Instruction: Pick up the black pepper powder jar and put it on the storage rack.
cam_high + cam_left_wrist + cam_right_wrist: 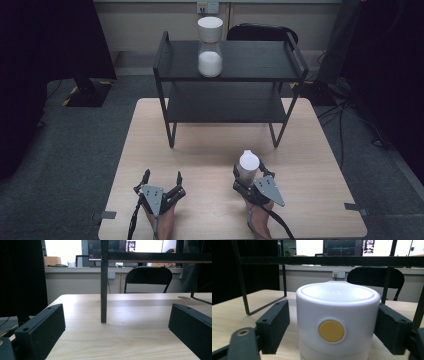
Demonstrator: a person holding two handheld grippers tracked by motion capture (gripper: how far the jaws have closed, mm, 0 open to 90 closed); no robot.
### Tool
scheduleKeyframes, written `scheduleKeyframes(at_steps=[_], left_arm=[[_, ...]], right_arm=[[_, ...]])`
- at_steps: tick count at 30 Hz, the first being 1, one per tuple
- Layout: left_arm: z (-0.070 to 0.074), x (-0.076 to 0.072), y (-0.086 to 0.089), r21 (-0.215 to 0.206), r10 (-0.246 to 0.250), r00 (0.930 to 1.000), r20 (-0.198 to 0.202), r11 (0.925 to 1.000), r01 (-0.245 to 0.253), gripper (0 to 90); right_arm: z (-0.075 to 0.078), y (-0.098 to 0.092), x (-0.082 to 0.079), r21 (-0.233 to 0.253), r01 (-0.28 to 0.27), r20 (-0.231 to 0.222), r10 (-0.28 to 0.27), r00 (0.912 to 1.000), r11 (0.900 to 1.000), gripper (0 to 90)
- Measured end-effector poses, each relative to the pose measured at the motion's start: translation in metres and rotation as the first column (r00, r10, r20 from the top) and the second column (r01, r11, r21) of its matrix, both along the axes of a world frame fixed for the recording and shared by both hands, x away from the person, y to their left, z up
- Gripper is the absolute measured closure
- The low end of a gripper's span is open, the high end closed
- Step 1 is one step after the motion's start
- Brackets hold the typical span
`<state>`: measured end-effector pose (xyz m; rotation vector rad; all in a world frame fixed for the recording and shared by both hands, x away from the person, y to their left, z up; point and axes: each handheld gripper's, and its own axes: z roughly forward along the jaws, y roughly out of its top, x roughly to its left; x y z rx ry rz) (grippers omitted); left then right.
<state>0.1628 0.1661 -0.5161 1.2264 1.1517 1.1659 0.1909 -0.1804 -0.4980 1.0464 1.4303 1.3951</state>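
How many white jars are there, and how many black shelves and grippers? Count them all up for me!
White-lidded jars: 2, a tall clear jar with white powder on the rack's top shelf and a white-lidded jar with a yellow button between the right gripper's jaws.
Black metal two-tier rack: 1.
Grippers: 2, counting the left gripper.
Total: 5.

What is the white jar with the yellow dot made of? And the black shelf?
The white jar looks like smooth matte plastic: soft sheen, rounded moulded edges. The black shelf seems to be painted metal, judging by its thin straight legs, though its boards could be wood.
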Motion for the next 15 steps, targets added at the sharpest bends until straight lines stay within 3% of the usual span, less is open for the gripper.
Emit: scheduleKeyframes(at_steps=[15], left_arm=[[0.0,0.0,0.0,0.0,0.0,1.0,0.0,1.0,0.0,0.4]], right_arm=[[0.0036,-0.0032,0.0018,0.021,0.005,-0.044,-0.004,0.999,1.0,29.9]])
